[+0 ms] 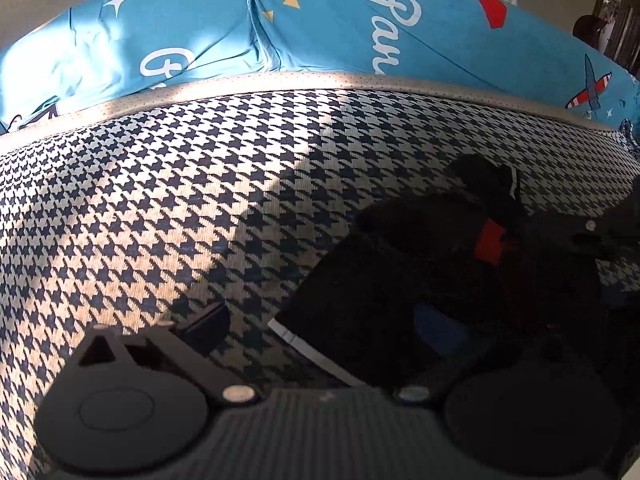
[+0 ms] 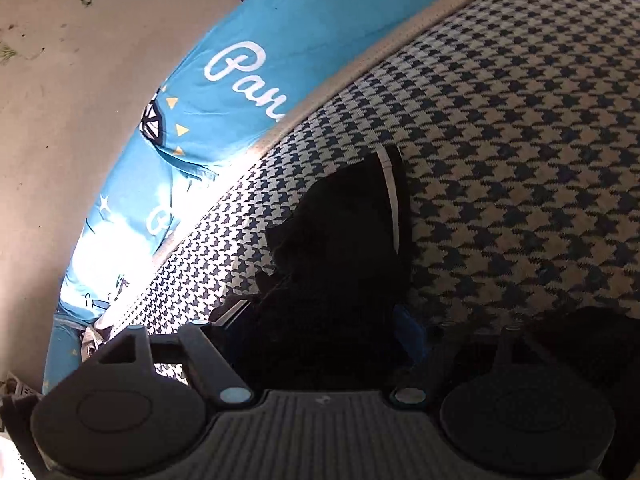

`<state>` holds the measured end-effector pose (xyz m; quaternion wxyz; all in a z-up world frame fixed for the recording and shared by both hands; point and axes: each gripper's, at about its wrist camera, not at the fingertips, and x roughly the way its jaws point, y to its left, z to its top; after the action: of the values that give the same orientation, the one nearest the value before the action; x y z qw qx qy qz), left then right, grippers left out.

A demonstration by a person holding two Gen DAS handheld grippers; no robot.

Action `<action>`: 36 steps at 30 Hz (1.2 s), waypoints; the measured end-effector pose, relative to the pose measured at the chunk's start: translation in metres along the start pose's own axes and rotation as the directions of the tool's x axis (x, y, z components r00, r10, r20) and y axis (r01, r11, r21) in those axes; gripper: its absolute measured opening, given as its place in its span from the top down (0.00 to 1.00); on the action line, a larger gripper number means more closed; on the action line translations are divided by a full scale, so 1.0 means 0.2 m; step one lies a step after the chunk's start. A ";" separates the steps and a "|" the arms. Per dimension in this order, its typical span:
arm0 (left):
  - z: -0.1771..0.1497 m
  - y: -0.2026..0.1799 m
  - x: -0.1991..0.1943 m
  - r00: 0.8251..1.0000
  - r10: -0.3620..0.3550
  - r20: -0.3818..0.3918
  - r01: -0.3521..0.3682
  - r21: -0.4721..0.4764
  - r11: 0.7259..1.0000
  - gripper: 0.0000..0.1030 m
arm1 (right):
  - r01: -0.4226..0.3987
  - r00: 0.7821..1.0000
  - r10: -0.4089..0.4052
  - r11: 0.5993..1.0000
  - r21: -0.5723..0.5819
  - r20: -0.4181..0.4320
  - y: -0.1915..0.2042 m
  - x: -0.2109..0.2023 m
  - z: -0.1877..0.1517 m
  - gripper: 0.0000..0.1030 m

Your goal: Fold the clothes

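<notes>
Folding black garment [image 1: 400,272], lower right on houndstooth mattress [image 1: 160,200]: left gripper [image 1: 320,344] wide; right gripper [image 2: 320,340] apparently pinching cloth; lift evenly.

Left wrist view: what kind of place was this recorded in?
Probably a bedroom at home: a houndstooth mattress, a blue printed bedsheet along its edge, and a black garment lying on it.

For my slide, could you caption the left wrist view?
Black garment bunched on houndstooth mattress before the left gripper.

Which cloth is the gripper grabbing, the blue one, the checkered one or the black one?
The black garment with a white stripe. It lies between the right gripper's fingers on the checkered cover; the blue sheet lies beyond.
</notes>
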<state>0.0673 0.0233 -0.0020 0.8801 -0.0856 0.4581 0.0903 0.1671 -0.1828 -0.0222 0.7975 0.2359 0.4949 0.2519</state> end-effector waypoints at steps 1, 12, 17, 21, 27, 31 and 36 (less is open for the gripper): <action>0.00 0.01 0.00 1.000 -0.005 -0.007 0.005 -0.007 1.000 0.00 | -0.005 1.000 0.005 1.000 0.015 -0.007 -0.01 0.03 0.00 0.23; -0.05 0.05 0.03 0.998 -0.042 -0.044 0.041 -0.020 0.999 0.00 | -0.032 0.998 0.029 0.997 -0.071 -0.049 0.08 0.17 -0.03 0.21; -0.06 0.08 0.05 0.997 -0.066 -0.041 0.064 -0.028 0.998 0.00 | -0.073 0.995 0.065 0.989 -0.132 -0.070 0.16 0.21 -0.08 0.60; -0.03 0.09 0.04 0.998 -0.066 -0.004 0.066 -0.025 0.997 0.00 | -0.124 0.992 0.120 0.977 -0.176 -0.030 0.24 0.18 -0.09 0.81; 0.08 0.15 -0.02 0.995 -0.052 0.089 0.057 -0.056 0.997 0.00 | -0.225 0.967 0.248 0.941 -0.252 0.063 0.39 0.10 -0.07 0.86; 0.18 0.17 -0.10 0.984 -0.038 0.176 0.052 -0.074 0.996 0.00 | -0.282 0.929 0.339 0.910 -0.305 0.151 0.48 0.03 -0.02 0.87; 0.28 0.20 -0.15 0.963 0.036 0.267 -0.010 -0.098 0.995 0.00 | -0.213 0.895 0.312 0.927 -0.308 0.320 0.55 0.02 0.02 0.71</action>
<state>0.0845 0.0720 0.0522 0.9279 -0.1095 0.3306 0.1333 0.1528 -0.0970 0.0457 0.8576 0.2344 0.2640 0.3740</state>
